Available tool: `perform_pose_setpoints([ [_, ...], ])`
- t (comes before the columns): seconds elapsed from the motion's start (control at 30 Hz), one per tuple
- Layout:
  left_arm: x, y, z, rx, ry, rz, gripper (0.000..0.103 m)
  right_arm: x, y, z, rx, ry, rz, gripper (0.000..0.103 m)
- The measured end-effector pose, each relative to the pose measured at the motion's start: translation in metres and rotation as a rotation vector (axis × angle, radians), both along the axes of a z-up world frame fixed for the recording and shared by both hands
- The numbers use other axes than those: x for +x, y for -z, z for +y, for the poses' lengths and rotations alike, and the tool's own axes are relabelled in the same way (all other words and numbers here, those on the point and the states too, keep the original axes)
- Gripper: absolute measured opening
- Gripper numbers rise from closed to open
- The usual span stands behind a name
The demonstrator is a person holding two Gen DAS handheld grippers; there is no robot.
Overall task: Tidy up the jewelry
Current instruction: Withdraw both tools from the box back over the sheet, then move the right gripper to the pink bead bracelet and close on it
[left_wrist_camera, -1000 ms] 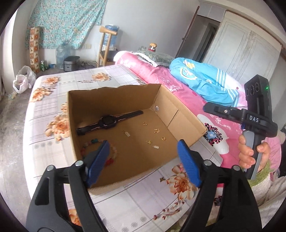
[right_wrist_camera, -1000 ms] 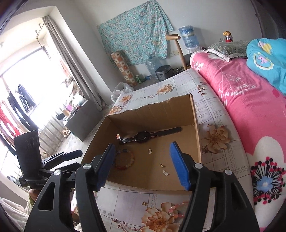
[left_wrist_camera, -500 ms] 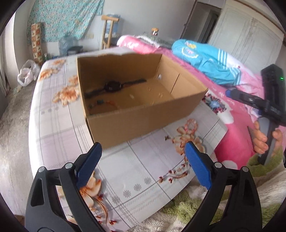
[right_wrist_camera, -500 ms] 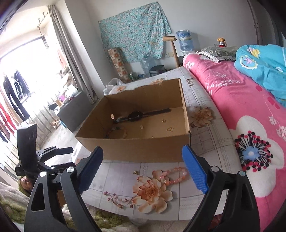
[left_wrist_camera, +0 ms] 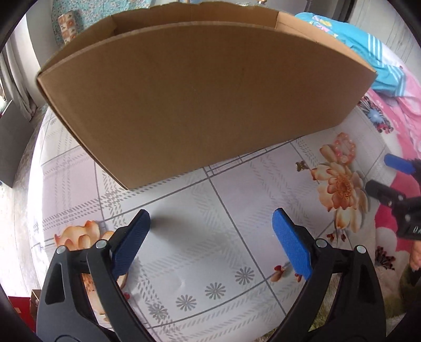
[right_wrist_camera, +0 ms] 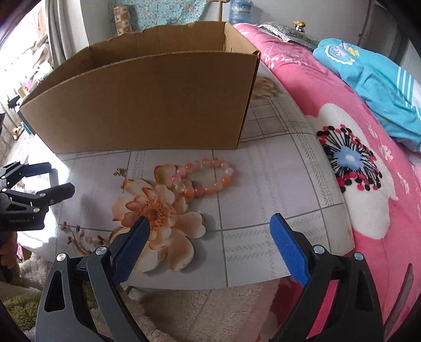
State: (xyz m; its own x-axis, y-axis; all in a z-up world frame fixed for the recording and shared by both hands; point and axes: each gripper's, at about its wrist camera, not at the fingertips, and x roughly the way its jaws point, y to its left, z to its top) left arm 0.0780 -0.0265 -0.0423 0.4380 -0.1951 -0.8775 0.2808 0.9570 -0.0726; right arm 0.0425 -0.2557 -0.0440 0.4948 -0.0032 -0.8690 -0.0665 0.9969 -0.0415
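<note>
Nearest, the left gripper (left_wrist_camera: 210, 236) and right gripper (right_wrist_camera: 209, 238) are held spread wide, nothing between them, above the floral-clothed desk (right_wrist_camera: 263, 168). Beyond the right gripper, a pink bead bracelet (right_wrist_camera: 208, 176) is laid just before the cardboard box (right_wrist_camera: 147, 105).

One cardboard box (right_wrist_camera: 147, 105), upper centre of right wrist view. One pink-orange bead bracelet (right_wrist_camera: 208, 177), frame centre, on surface (right_wrist_camera: 276, 184). One small gold piece (right_wrist_camera: 119, 172), left of bracelet. Two claws: left claw (left_wrist_camera: 210, 242), right claw (right_wrist_camera: 209, 247), two blue pads each. One blue garment (right_wrist_camera: 373, 86), upper right. One water jug (right_wrist_camera: 240, 11), top edge.
</note>
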Motion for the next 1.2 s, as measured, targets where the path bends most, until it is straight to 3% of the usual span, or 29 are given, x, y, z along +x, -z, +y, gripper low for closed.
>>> perform_pose_setpoints([
  [0.13,0.0,0.004,-0.007,0.064,-0.022,-0.012,0.092,0.002,0.009,0.003,-0.022,-0.015,0.025,0.09],
  [0.4,0.005,0.003,-0.012,0.069,-0.086,0.021,0.095,0.006,0.016,0.001,-0.048,-0.015,0.051,0.095],
  [0.53,0.007,0.004,-0.016,0.071,-0.101,0.035,0.095,0.012,0.018,-0.009,-0.011,-0.005,0.069,0.096],
  [1.2,0.019,0.007,-0.02,0.074,-0.111,0.044,0.095,0.037,0.024,-0.024,0.019,-0.016,0.112,0.097],
])
